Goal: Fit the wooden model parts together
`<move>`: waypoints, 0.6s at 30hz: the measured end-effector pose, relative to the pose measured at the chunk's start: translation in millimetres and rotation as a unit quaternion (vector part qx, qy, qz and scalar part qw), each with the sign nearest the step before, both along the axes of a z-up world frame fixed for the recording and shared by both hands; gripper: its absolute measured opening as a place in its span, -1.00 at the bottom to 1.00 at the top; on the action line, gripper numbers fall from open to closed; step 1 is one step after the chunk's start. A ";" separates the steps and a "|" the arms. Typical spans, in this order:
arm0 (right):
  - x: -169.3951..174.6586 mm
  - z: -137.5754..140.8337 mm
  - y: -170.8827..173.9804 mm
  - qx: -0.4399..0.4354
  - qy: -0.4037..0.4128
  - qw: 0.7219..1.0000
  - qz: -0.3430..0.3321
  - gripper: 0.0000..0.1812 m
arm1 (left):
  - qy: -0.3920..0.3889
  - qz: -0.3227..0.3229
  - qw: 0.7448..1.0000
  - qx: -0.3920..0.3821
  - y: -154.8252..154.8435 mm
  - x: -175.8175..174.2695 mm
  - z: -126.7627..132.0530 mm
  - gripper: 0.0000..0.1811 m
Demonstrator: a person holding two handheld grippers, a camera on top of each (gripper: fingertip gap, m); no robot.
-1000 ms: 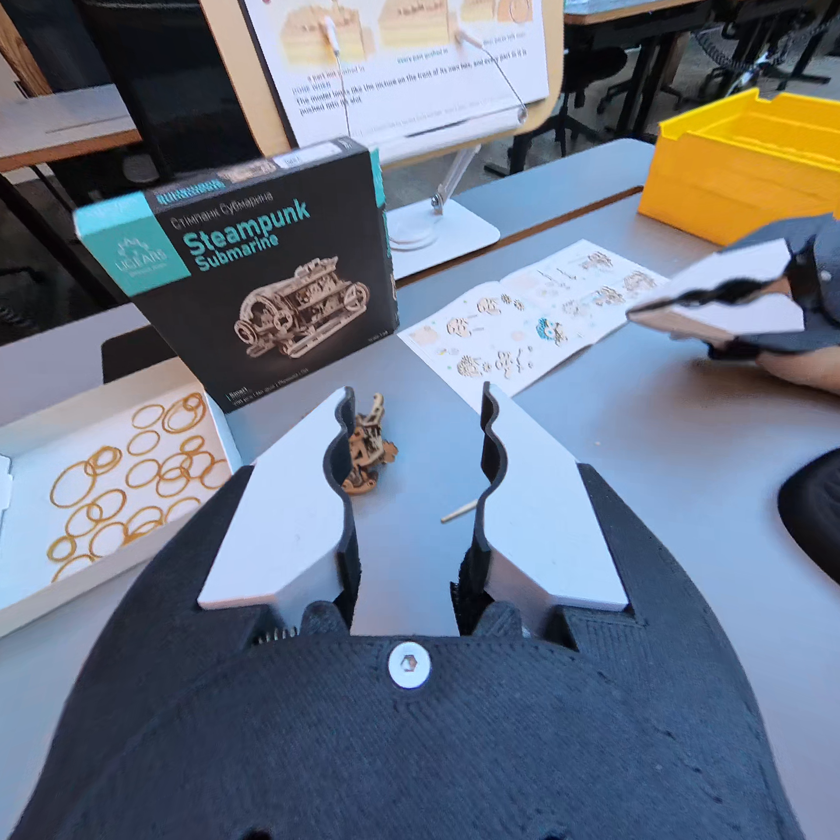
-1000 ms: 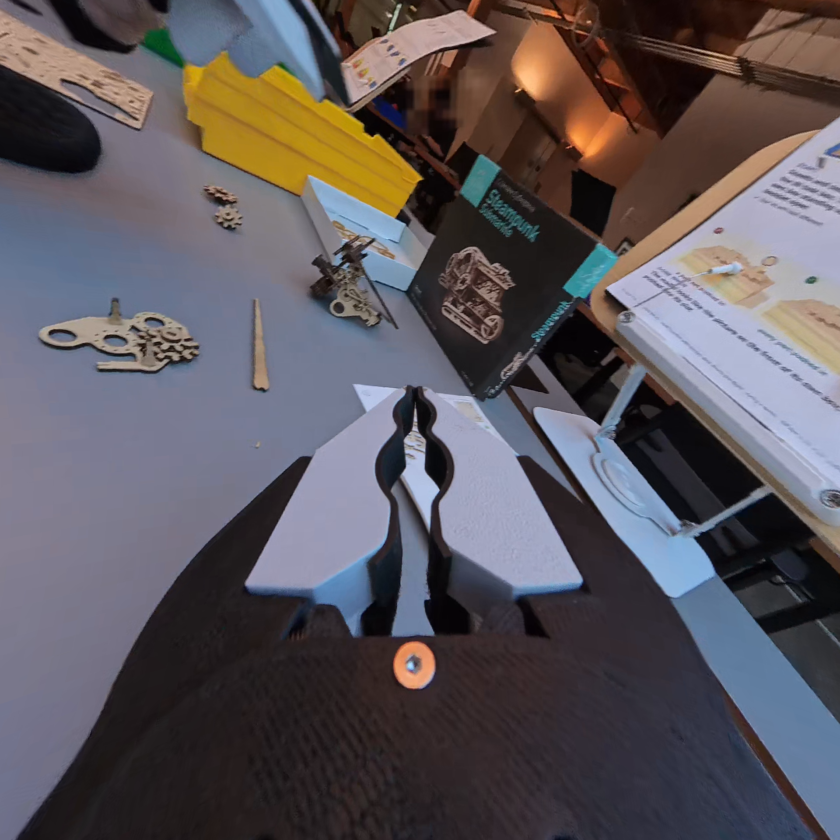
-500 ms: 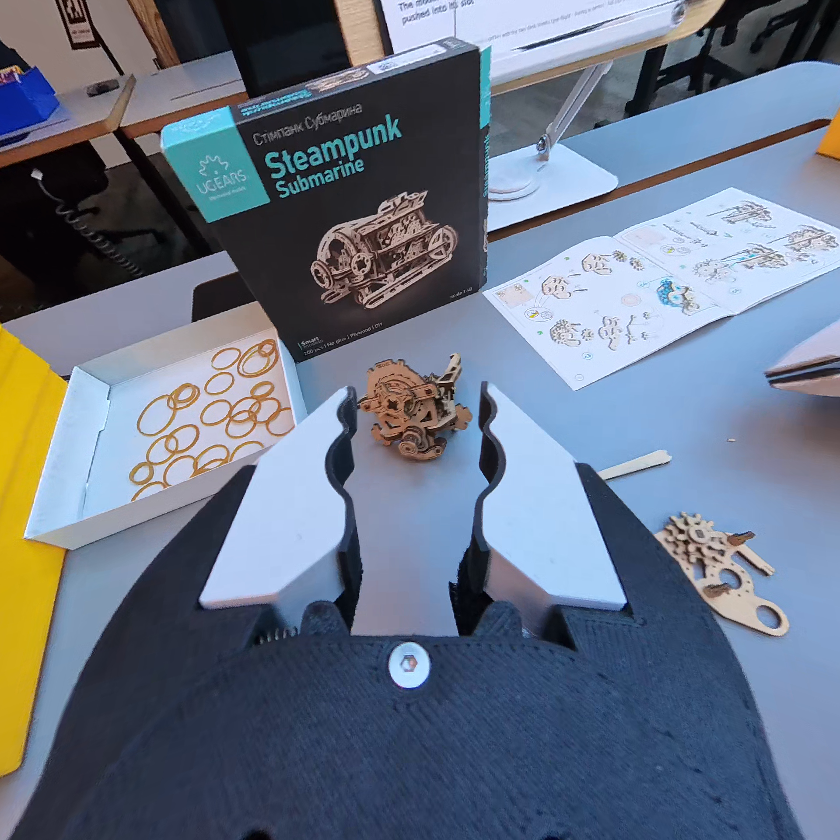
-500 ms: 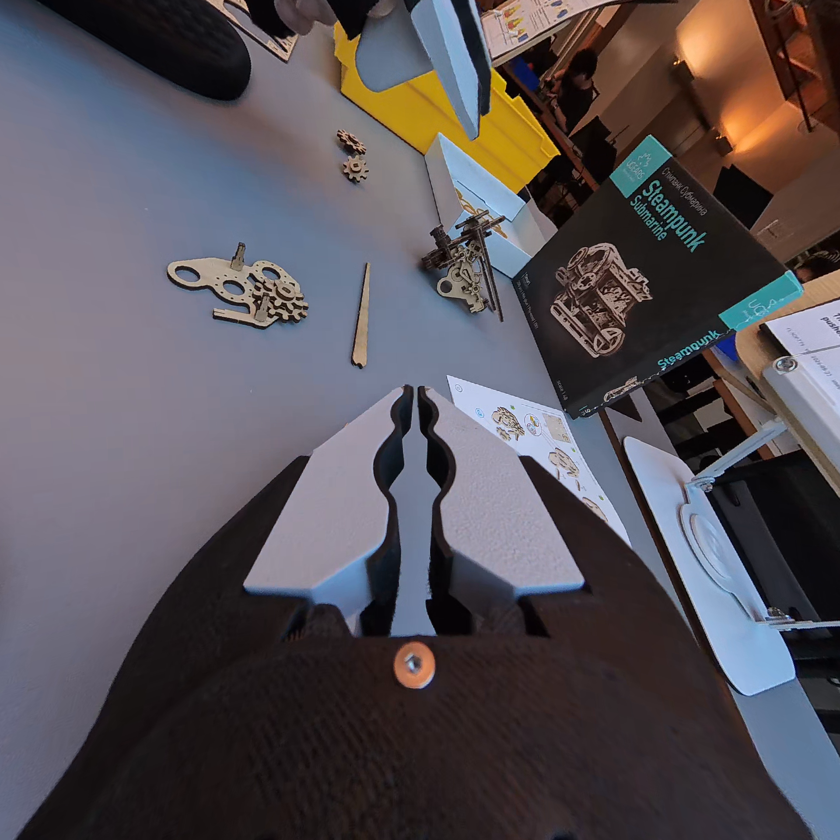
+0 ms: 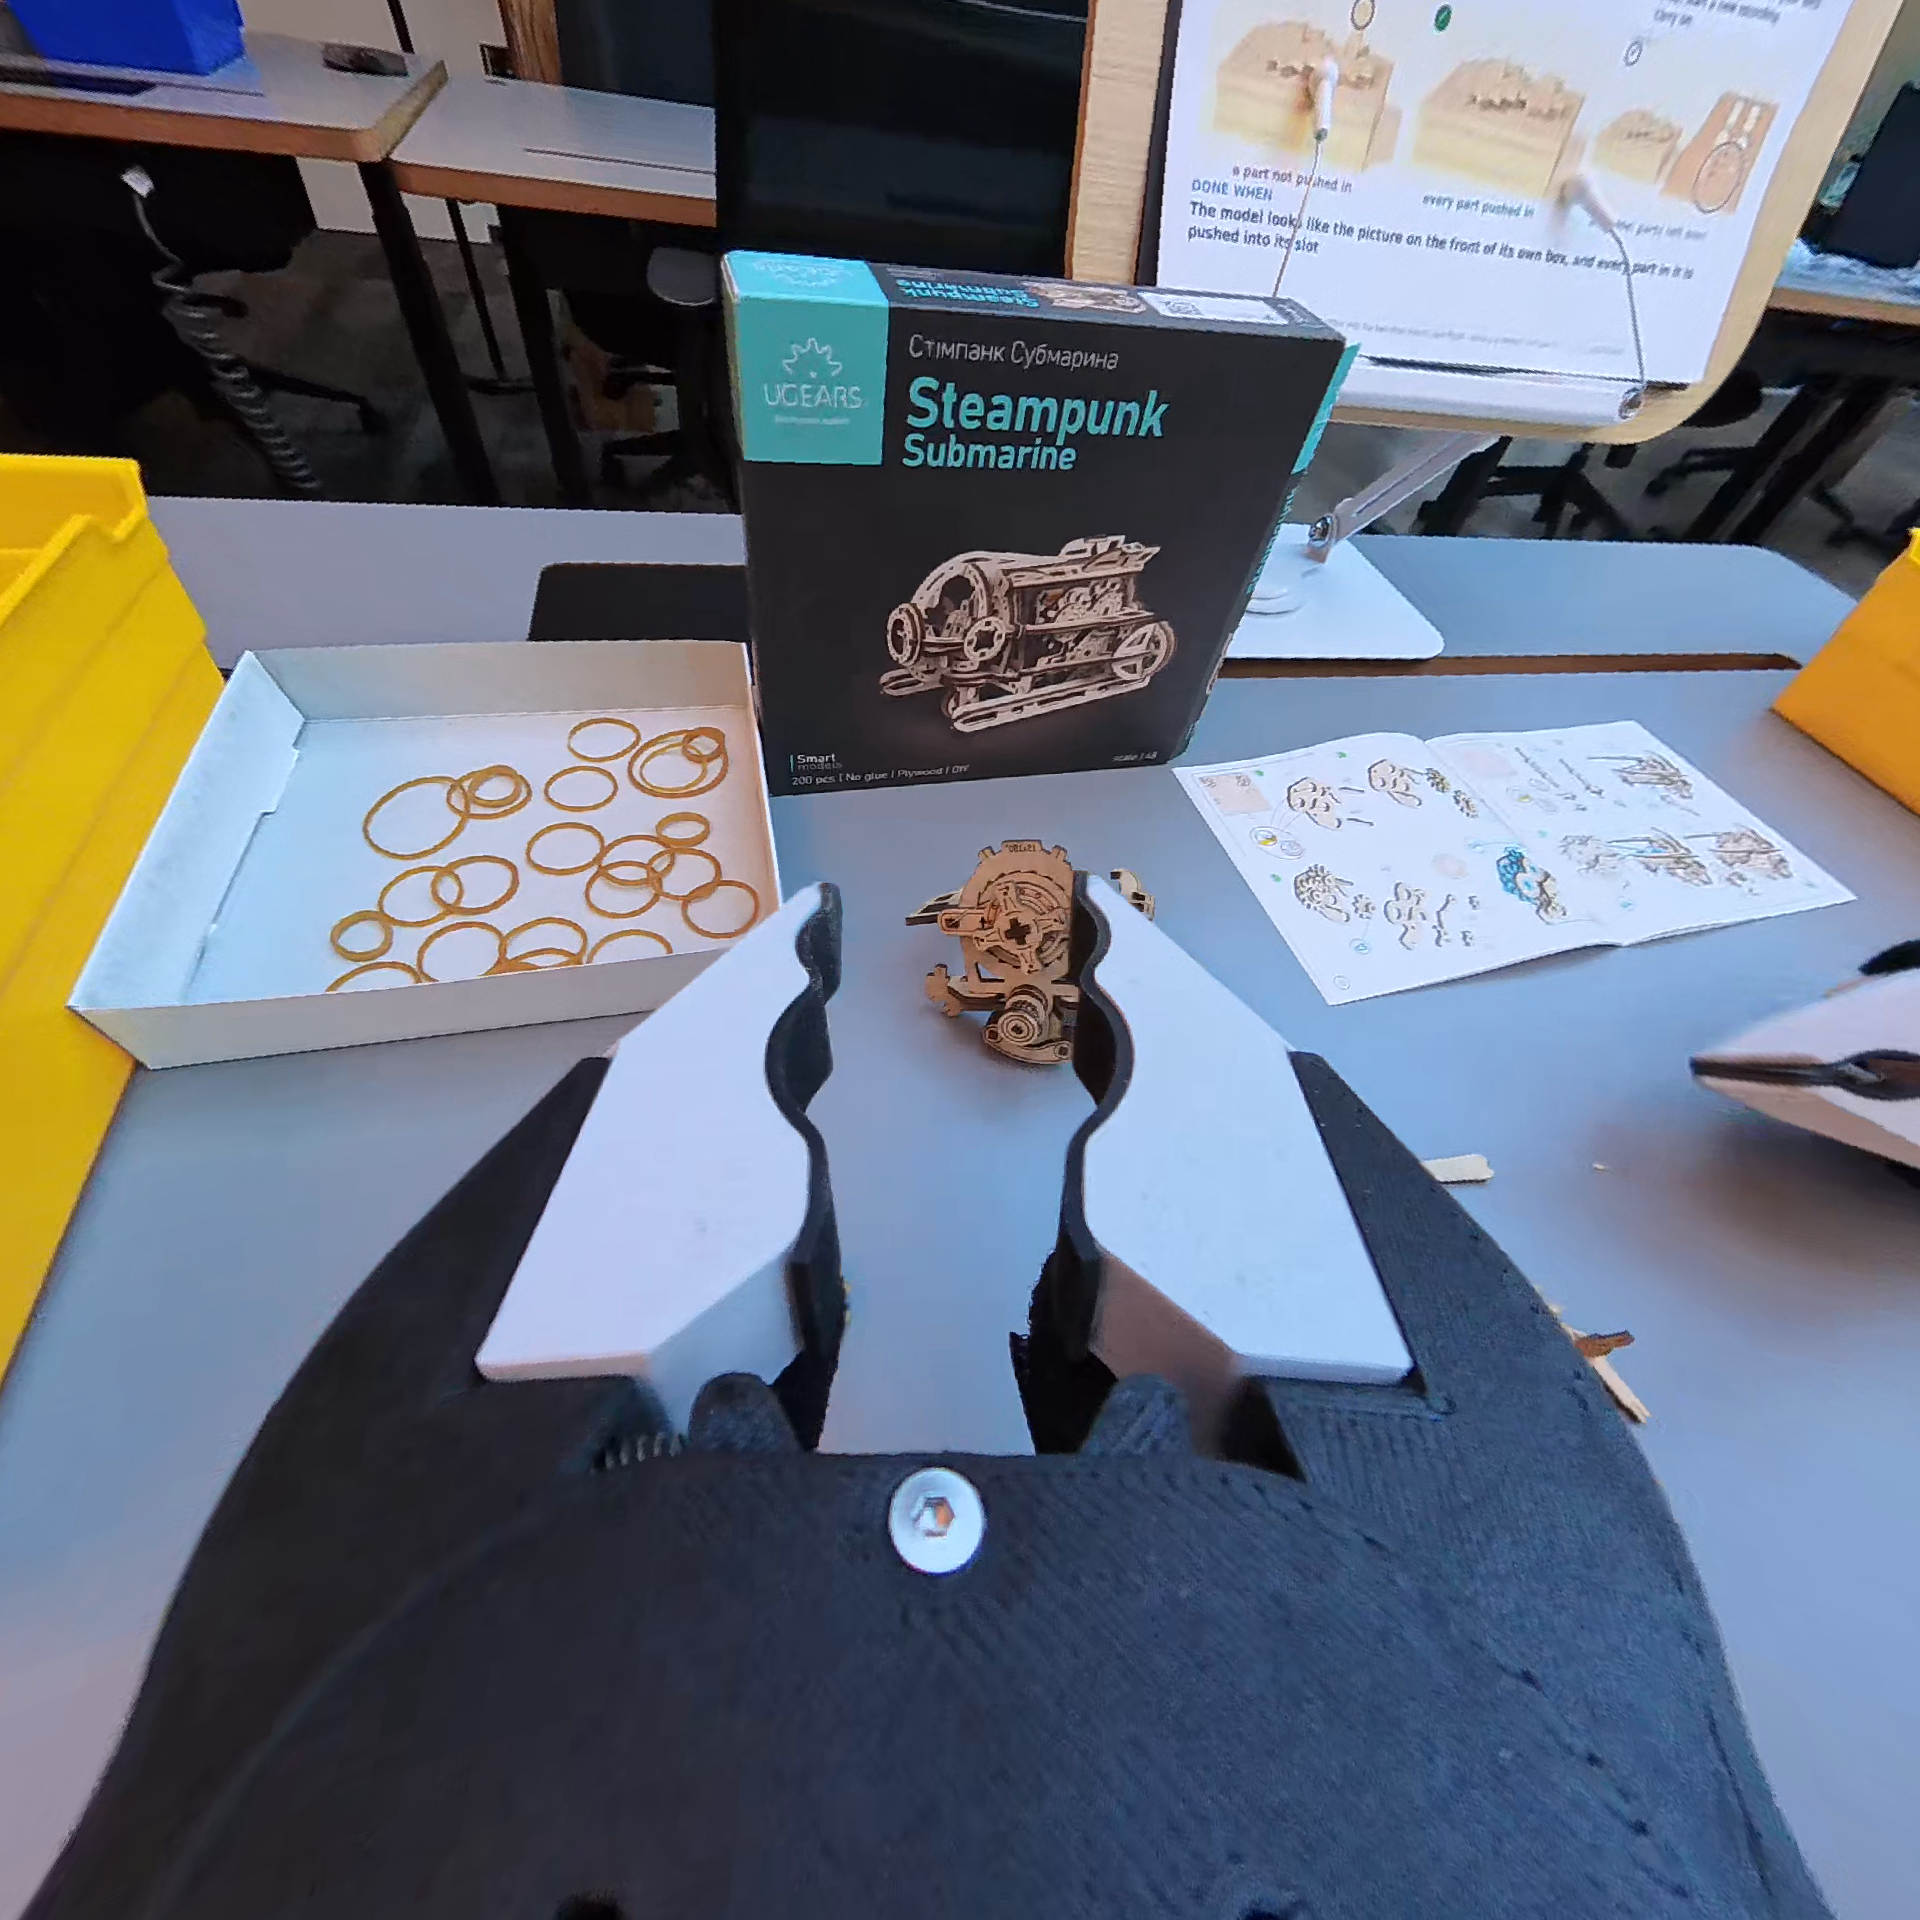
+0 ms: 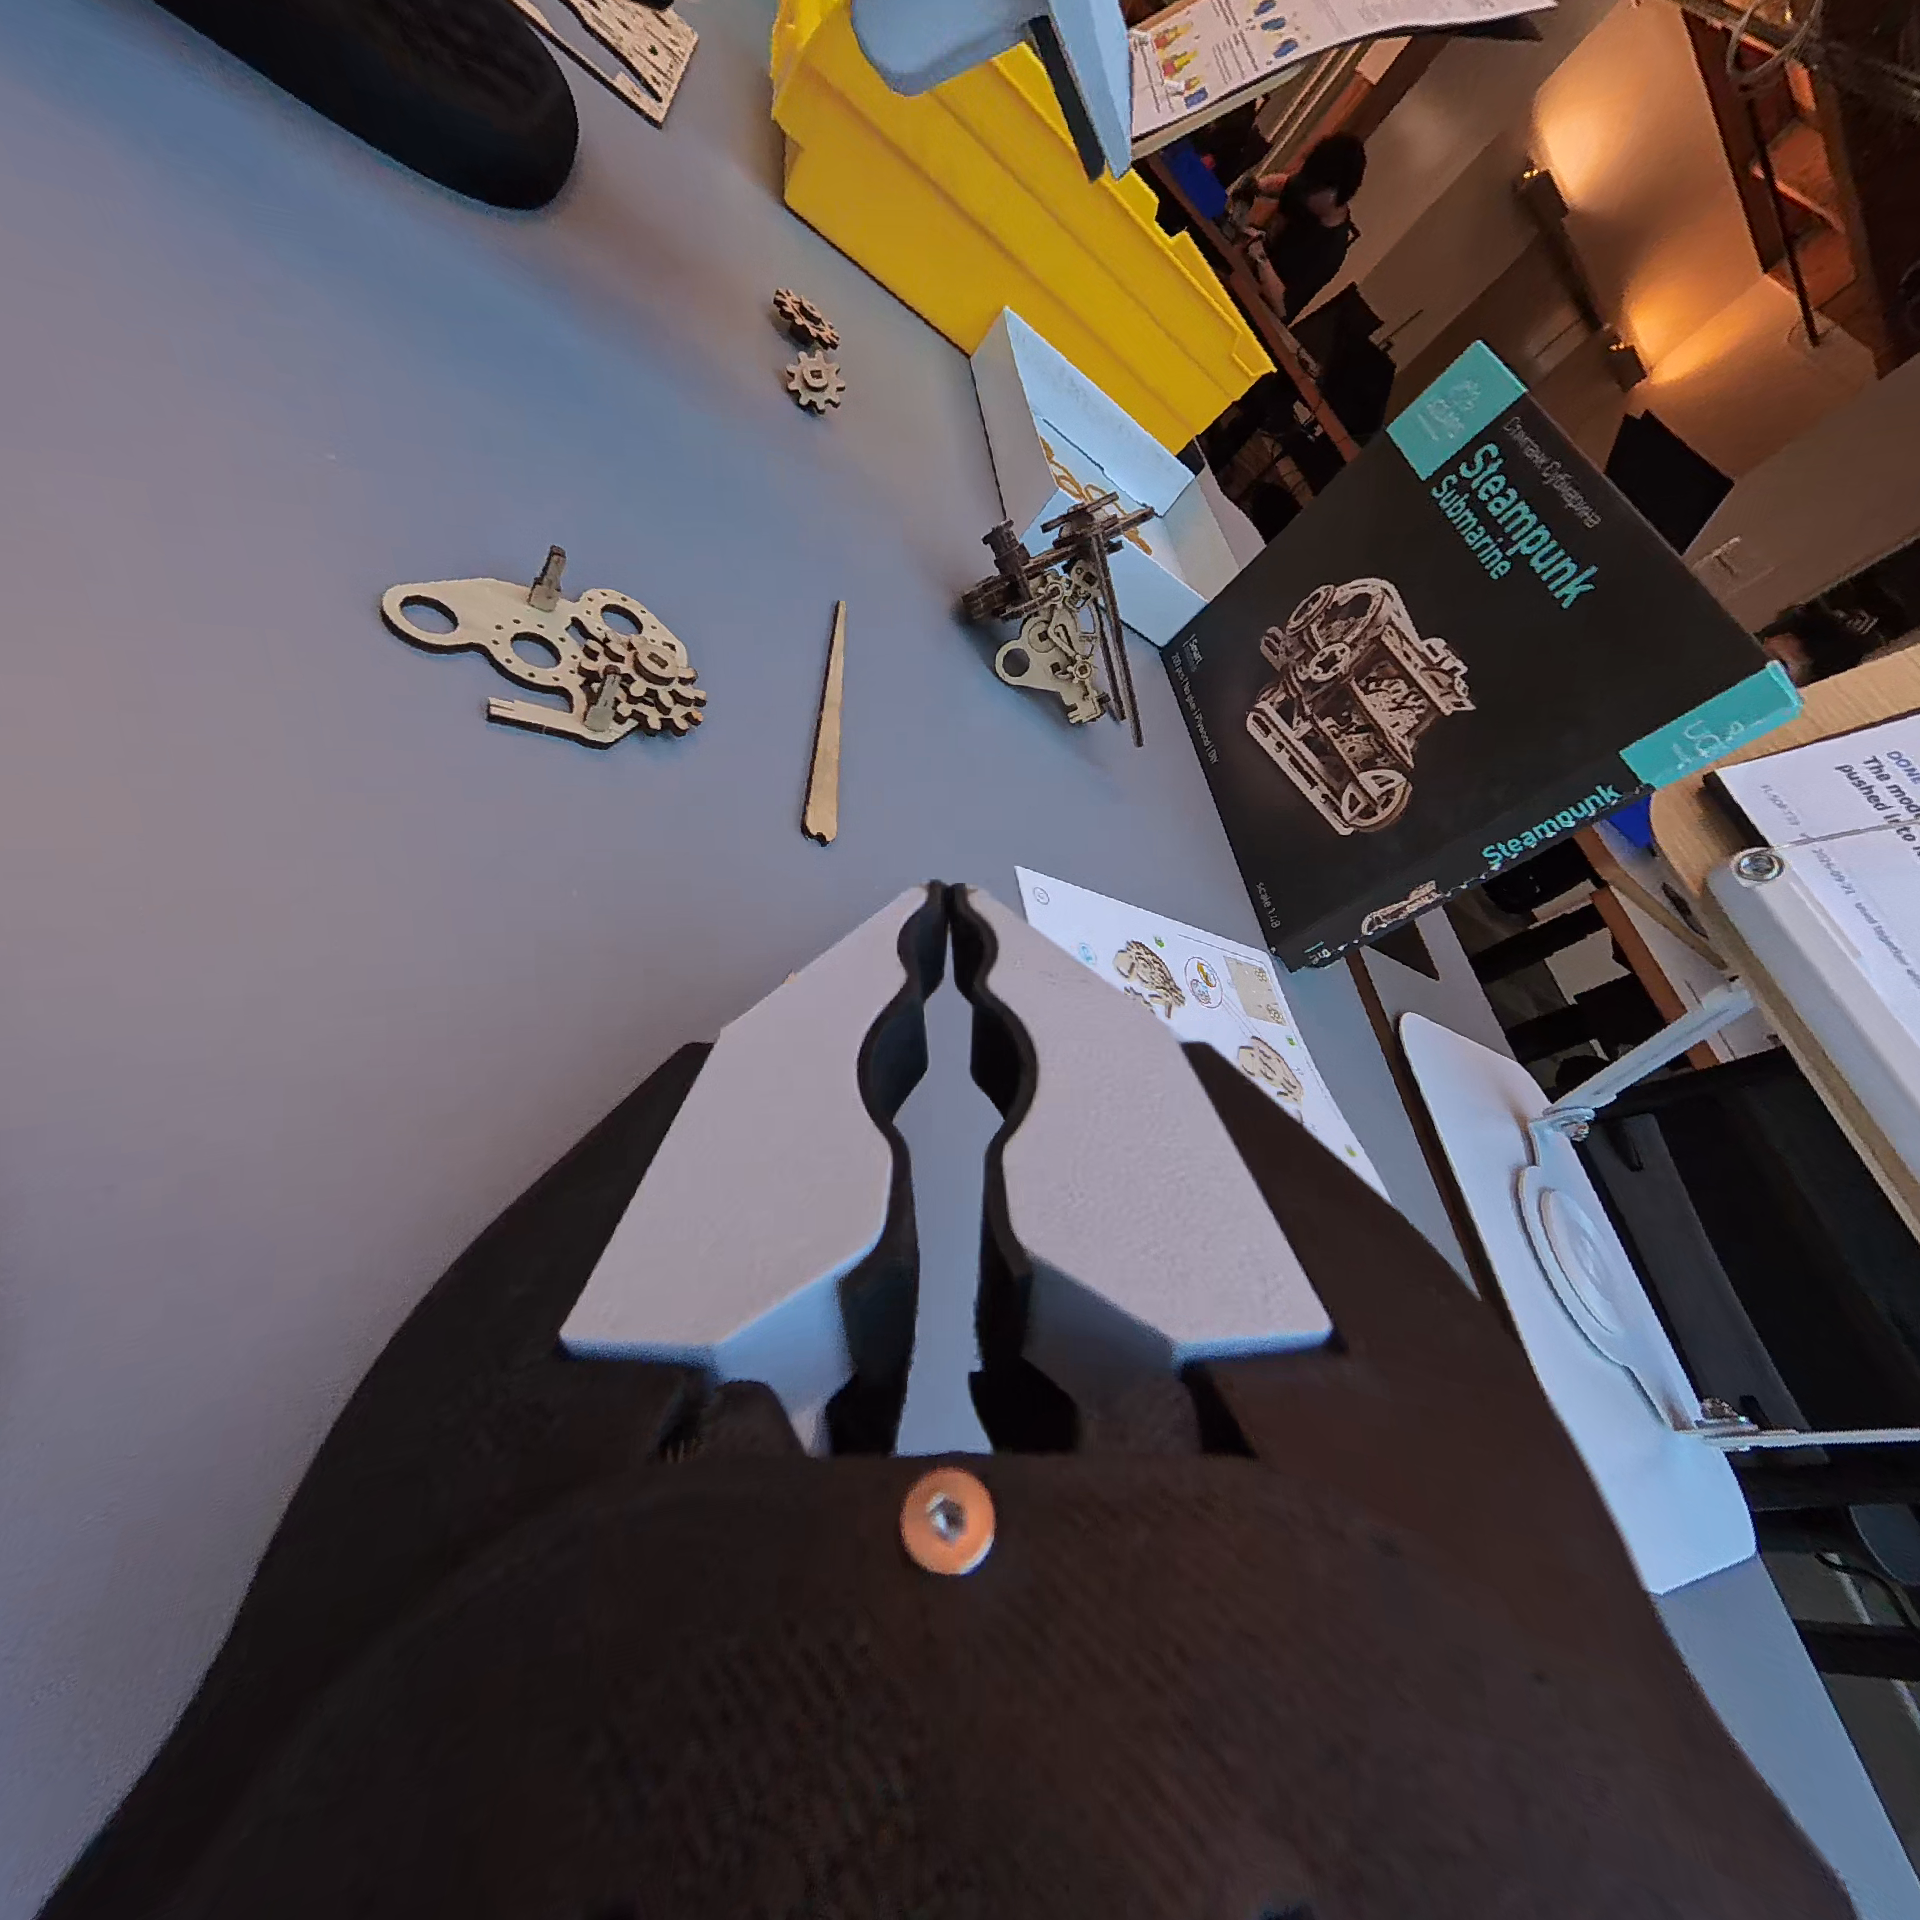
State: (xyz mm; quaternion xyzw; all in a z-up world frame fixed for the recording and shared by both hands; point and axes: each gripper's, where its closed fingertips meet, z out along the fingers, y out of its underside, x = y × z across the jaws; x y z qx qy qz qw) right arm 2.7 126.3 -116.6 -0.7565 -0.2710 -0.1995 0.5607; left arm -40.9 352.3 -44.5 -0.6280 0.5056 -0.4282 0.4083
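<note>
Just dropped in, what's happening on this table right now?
A person is building a wooden model with two handheld tongs. The left tongs are open, lined up on the half-built wooden assembly standing before the kit box. The right tongs are shut and empty. A gear plate and wooden stick lie loose.

1. Table (image 5: 1558, 1195): plain grey.
2. Bins (image 6: 987, 208): bright yellow.
3. Box (image 5: 1018, 520): black with teal corner.
4. Tray (image 5: 208, 831): white, holding tan rubber bands (image 5: 540, 852).
5. Wooden model (image 5: 1008, 945): pale brown.
</note>
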 end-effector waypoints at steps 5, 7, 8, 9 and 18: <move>1.9 1.2 0.7 0.007 0.007 1.000 -0.002 -0.89 | 0.010 -0.001 1.000 0.010 -0.8 0.2 -2.4 -0.57; 2.5 -2.7 0.5 -0.006 0.013 1.000 -0.003 -0.98 | 0.009 0.006 1.000 0.015 1.2 -0.7 -1.5 -0.56; 1.3 -6.3 0.3 -0.018 0.017 1.000 0.001 -1.00 | 0.010 0.005 1.000 0.015 1.0 -0.7 -1.5 -0.57; 0.3 -9.0 0.6 -0.025 0.021 0.999 0.004 -1.00 | 0.012 0.004 1.000 0.014 0.5 -0.6 -2.2 -0.57; 1.0 -4.6 0.6 -0.011 0.023 1.000 0.005 -0.99 | 0.029 -0.013 0.999 0.016 -10.2 3.6 -9.7 -0.58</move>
